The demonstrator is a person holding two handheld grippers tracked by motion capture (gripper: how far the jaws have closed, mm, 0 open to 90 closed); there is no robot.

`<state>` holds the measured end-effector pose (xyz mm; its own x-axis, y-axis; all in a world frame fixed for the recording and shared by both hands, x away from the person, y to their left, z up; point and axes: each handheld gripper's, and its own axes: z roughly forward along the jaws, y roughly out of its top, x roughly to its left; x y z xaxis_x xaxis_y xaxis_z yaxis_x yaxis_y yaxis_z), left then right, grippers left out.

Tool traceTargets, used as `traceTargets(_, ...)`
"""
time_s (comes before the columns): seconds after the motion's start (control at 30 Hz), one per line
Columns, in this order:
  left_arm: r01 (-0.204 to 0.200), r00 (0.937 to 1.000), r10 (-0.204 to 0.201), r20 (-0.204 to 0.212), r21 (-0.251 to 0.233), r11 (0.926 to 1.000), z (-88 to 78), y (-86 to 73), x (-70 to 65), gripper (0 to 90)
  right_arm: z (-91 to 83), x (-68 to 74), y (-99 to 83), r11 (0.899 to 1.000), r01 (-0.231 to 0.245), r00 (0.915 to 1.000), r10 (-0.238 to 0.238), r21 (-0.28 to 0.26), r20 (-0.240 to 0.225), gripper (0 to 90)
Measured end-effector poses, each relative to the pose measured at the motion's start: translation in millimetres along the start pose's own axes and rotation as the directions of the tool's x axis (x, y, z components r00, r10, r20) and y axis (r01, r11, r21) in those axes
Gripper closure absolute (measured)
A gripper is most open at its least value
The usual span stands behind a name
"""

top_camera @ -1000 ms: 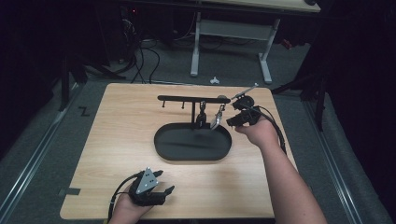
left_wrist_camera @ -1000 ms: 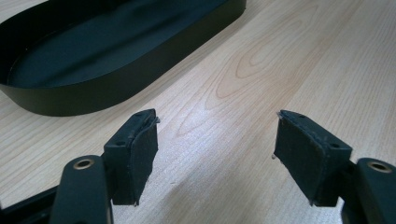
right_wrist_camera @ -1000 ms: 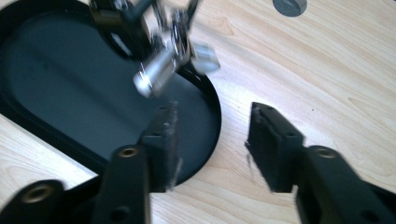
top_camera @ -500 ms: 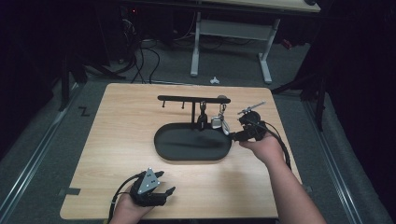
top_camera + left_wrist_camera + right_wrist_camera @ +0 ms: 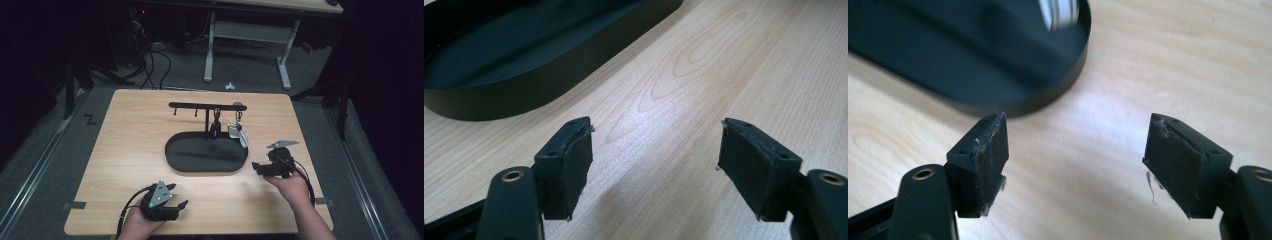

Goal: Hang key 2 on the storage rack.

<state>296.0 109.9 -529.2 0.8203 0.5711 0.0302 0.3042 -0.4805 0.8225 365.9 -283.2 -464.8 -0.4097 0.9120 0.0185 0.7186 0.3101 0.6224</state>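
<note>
High view: a bunch of keys (image 5: 238, 131) hangs from a hook at the right end of the black rack (image 5: 206, 106), dangling just above the right end of the black oval tray (image 5: 175, 155) on the wooden counter (image 5: 125, 130). The right tongs (image 5: 257, 167) sit low, just beside the tray's right end, apart from the keys, jaws spread with nothing between them; they have just been opening. The left tongs (image 5: 176, 202) rest near the counter's front edge, released, well apart from the tray. Left gripper view: both pads (image 5: 574, 160) stand wide over bare wood, the tray's wall (image 5: 524, 95) ahead at upper left. Right gripper view: pads (image 5: 983, 160) wide apart, empty, with the tray's rim (image 5: 1048, 102) close ahead and a blurred metallic shape (image 5: 1058, 12) at top, probably the keys. Judgement: the bunch looks light, rigid metal but loosely jointed, so it will swing and rattle; smooth blades may slip. Best purchase appears to be the ring or fob near the hook.
</note>
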Motion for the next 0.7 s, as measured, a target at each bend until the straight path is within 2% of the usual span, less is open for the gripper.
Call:
traceTargets(0.03,0.0,1.0,0.0,0.0,0.0,1.0,0.0,0.0,0.0,30.0,0.0,0.0,0.0,1.0,0.0,1.0,0.0,0.0,0.0,26.0)
traceTargets(0.07,-0.003,1.0,0.003,0.001,0.004,1.0,0.9,0.2,0.1,29.9,-0.5,2.6,-17.3,0.999,-0.01,0.9999,0.01,-0.037,0.002,24.2)
traceTargets(0.13,-0.004,1.0,0.004,-0.005,0.005,1.0,1.8,0.2,0.2,29.9,-1.3,5.3,-36.1,0.997,-0.013,0.9999,0.013,-0.079,-0.002,20.3)
traceTargets(0.17,-0.004,1.0,0.004,-0.005,0.005,1.0,1.8,0.2,0.2,29.9,-1.5,7.3,-46.0,0.995,-0.03,0.9995,0.03,-0.1,0.003,20.3)
traceTargets(0.2,0.0,0.9999,0.0,-0.013,0.004,1.0,1.8,0.2,1.2,29.8,-0.9,9.2,-55.6,0.992,-0.048,0.9988,0.048,-0.114,0.002,19.6)
traceTargets(0.23,0.0,0.9999,0.0,-0.013,0.004,1.0,1.8,0.2,1.2,29.8,-0.9,9.2,-55.6,0.992,-0.048,0.9988,0.048,-0.114,0.002,19.6)
traceTargets(0.27,0.003,0.9998,-0.003,-0.02,0.004,1.0,1.1,0.3,2.3,29.8,-0.4,14.4,-73.9,0.989,-0.068,0.9977,0.067,-0.133,-0.009,17.2)
traceTargets(0.3,0.003,0.9998,-0.003,-0.02,0.004,1.0,1.1,0.3,2.3,29.6,-0.4,14.4,-73.9,0.989,-0.068,0.9977,0.067,-0.133,-0.009,17.2)
traceTargets(0.33,0.013,0.9996,-0.013,-0.026,0.0,0.9999,0.5,0.8,3.4,29.6,-1.8,19.6,-94.5,0.981,-0.075,0.9971,0.076,-0.181,-0.004,17.5)
traceTargets(0.37,0.013,0.9996,-0.013,-0.026,0.0,0.9999,0.5,0.8,3.4,29.5,-1.8,19.6,-94.5,0.981,-0.075,0.9971,0.076,-0.181,-0.004,17.5)
traceTargets(0.4,0.027,0.9991,-0.028,-0.031,-0.009,0.9996,-0.1,1.4,3.9,29.4,-2.1,24.7,-104.2,0.985,-0.049,0.9988,0.048,-0.164,-0.011,15.8)
traceTargets(0.43,0.027,0.9991,-0.028,-0.031,-0.009,0.9996,-0.1,1.4,3.9,29.4,-4.2,27.1,-104.3,0.988,-0.003,1.0,0.004,-0.156,0.004,15.8)
traceTargets(0.47,0.028,0.999,-0.028,-0.033,-0.007,0.9996,-0.3,1.7,4.0,29.3,-5.8,28.2,-104.0,0.984,0.017,0.9996,-0.013,-0.179,0.025,15.8)
traceTargets(0.53,0.037,0.9985,-0.037,-0.041,-0.004,0.9993,0.2,2.2,4.2,29.1,-6.7,27.5,-100.8,0.979,-0.009,0.9999,0.01,-0.206,0.008,15.7)
traceTargets(0.6,0.048,0.9977,-0.049,-0.046,-0.01,0.9988,0.0,2.2,4.0,29.1,-3.8,28.0,-98.7,0.979,-0.012,0.9999,0.012,-0.204,-0.002,15.4)
traceTargets(0.7,0.045,0.9976,-0.046,-0.052,-0.012,0.9989,-0.6,1.9,3.1,29.0,0.5,29.0,-100.4,0.985,0.023,0.9997,-0.023,-0.172,0.0,14.4)
